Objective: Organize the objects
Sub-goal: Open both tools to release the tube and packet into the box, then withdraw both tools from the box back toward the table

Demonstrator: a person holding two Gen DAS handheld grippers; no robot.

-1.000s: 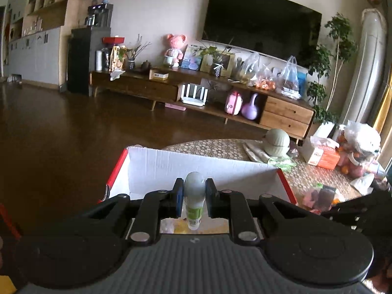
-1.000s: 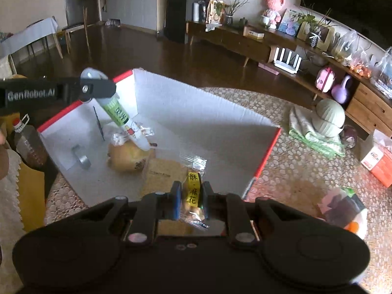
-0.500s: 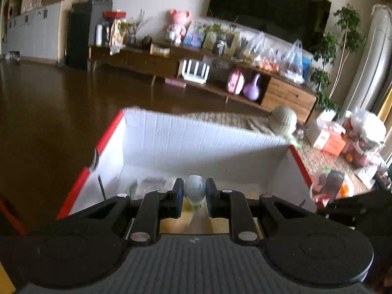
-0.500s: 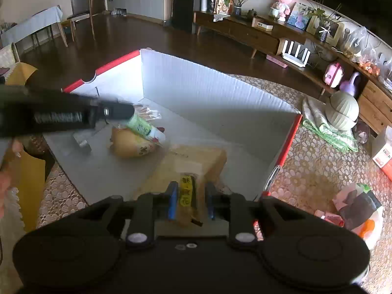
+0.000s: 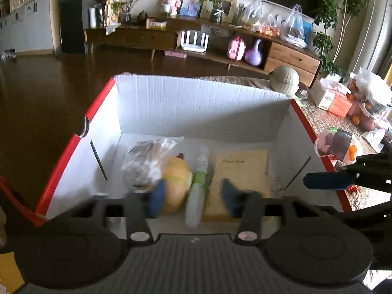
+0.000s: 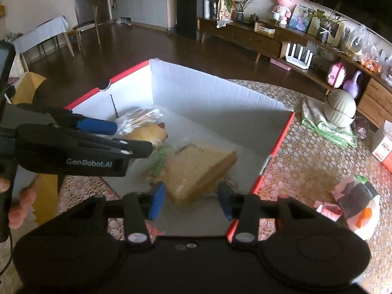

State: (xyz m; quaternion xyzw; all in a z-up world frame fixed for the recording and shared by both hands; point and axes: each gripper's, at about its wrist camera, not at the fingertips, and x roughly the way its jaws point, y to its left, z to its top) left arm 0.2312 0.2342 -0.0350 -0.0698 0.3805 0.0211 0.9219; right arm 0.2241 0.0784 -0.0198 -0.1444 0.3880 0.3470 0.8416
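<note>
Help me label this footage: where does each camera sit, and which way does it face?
Left wrist: on the left claw, looking down into the white box at the tube; its own opening fingers show, and the right claw's fingertip.
Right wrist: on the right claw, facing the box from its right corner; opening fingers, left claw and a hand show.
Shared: box, brown packet, TV shelf.

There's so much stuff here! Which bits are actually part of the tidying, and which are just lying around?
Part of the job:
- white box
- green-labelled tube, lying in the box
- tan packet
- yellow bun
- clear bag
- left tool, opening
- right tool, opening

Lying about:
- ribbed round pot
- folded green cloth
- tissue box
</note>
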